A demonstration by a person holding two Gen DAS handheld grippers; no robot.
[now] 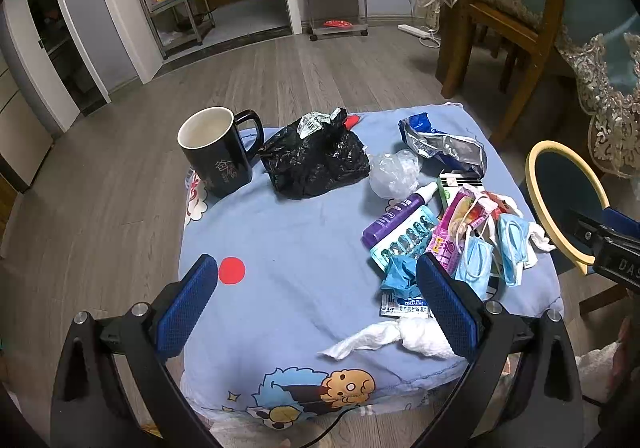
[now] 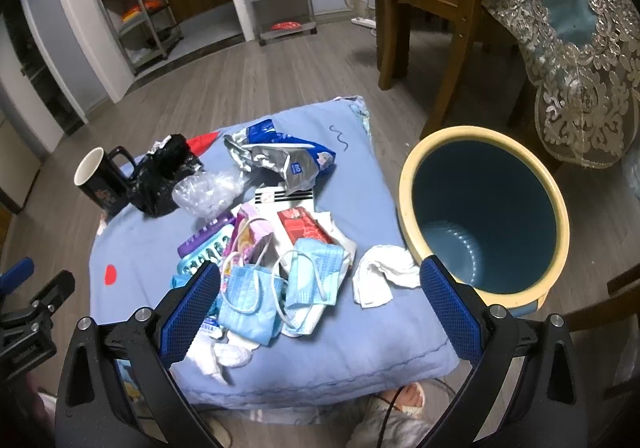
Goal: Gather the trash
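While hovering over the light-blue cartoon-print cushion (image 1: 304, 248), left gripper (image 1: 316, 300) spread wide, pinching nothing. Ahead: black ceramic mug (image 1: 218, 152) beside crumpled black plastic bag (image 1: 316, 160); heaped on the cushion's right side, pale-blue face masks (image 1: 476, 260), purple spray bottle (image 1: 396, 218), torn silver-and-blue foil wrapper (image 1: 444, 146); twisted white tissue (image 1: 388, 336) just beside the right finger.

From the right wrist: right gripper (image 2: 320, 308) likewise spread, empty, above the masks (image 2: 248, 308). Crumpled white tissue (image 2: 382, 274) near the cushion edge, next to the blue round bin with cream rim (image 2: 484, 220) standing on the floor.
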